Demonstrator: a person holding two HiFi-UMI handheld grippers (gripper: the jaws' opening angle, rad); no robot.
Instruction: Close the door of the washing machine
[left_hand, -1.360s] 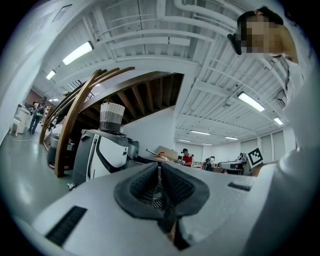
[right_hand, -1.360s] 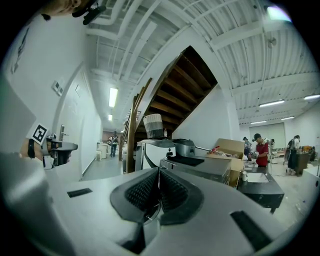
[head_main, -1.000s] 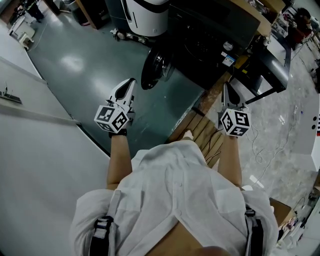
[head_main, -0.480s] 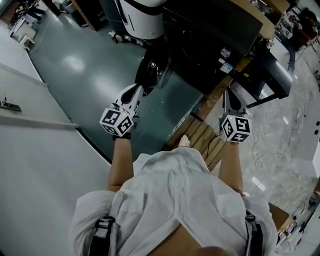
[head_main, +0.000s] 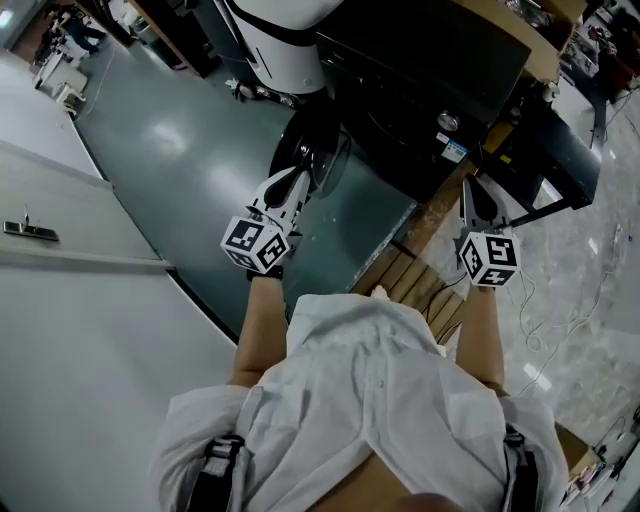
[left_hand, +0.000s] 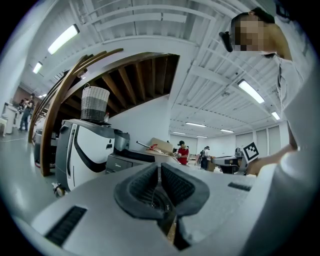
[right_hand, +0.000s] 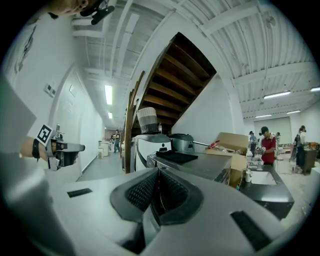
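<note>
Left claw (head_main: 298, 182) closer to washer door (head_main: 318, 142), right claw (head_main: 473, 192) moved forward

A glossy grey-green floor (head_main: 190, 170) fills the head view toward ten o'clock and catches a pale glare of light. A white wall (head_main: 80, 350) runs along at eight o'clock. Toward three o'clock lies a pale stone-patterned floor (head_main: 580, 310), with wooden slats (head_main: 410, 270) near the centre between the two floors. In the gripper views a dark wooden staircase (right_hand: 175, 75) climbs at twelve o'clock under a white ribbed ceiling (left_hand: 210, 75) with strip lights (left_hand: 62, 39). At nine o'clock a woven basket (left_hand: 95, 104) sits on a white unit (left_hand: 85, 150).
</note>
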